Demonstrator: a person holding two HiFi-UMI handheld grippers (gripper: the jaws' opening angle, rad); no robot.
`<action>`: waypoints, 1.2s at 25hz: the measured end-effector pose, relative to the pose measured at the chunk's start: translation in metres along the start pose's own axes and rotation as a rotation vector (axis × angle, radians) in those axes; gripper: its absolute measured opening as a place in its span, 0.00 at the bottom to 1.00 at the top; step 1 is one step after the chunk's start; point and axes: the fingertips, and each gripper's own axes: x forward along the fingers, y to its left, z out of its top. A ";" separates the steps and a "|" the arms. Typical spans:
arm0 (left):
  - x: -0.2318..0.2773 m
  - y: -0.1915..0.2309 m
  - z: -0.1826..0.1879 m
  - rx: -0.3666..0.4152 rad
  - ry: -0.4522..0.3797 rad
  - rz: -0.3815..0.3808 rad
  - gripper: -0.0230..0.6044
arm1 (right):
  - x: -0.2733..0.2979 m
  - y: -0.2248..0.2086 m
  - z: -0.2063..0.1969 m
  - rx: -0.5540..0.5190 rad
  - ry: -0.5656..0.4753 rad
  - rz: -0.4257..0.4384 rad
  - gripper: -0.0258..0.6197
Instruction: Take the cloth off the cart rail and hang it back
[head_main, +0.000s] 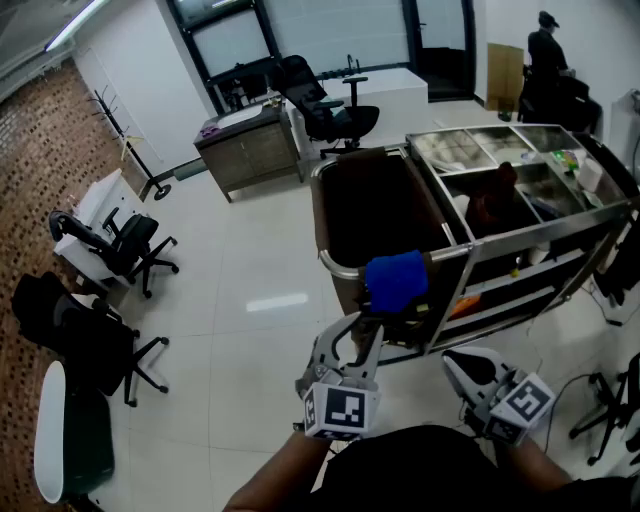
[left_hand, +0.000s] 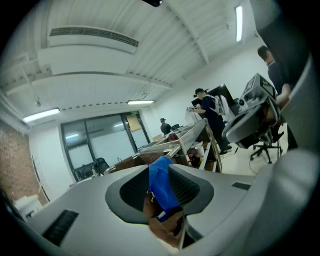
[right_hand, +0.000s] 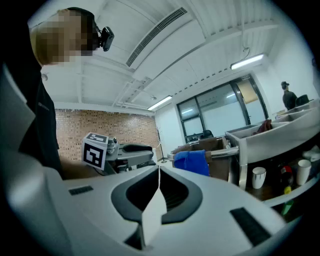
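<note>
cloth: blue, draped over the cart rail at the near left corner of the cart, centre of the head view. it hangs down in front of the brown bag.

left gripper: lower centre of the head view, just below the cloth, pointing up the frame at it. claw released, jaws spread wide. in the left gripper view the blue cloth shows in the gap between the jaws, with brown bag behind it. cannot tell whether the pads touch the fabric; no squeeze visible.

right gripper: lower right of the head view, beside the cart's near side, apart from the cloth. claw clenched, the jaws meet in a thin seam with nothing between them. the cloth sits right of centre in the right gripper view, past the jaw tips.
</note>
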 end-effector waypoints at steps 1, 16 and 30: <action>0.008 0.004 0.001 0.062 0.006 0.023 0.23 | 0.001 -0.002 0.001 0.000 -0.003 -0.003 0.07; 0.113 -0.002 -0.033 0.617 0.181 0.036 0.26 | 0.002 -0.025 0.015 0.033 -0.042 -0.074 0.07; 0.121 0.003 -0.037 0.561 0.170 0.040 0.05 | 0.001 -0.025 0.013 0.037 -0.029 -0.086 0.07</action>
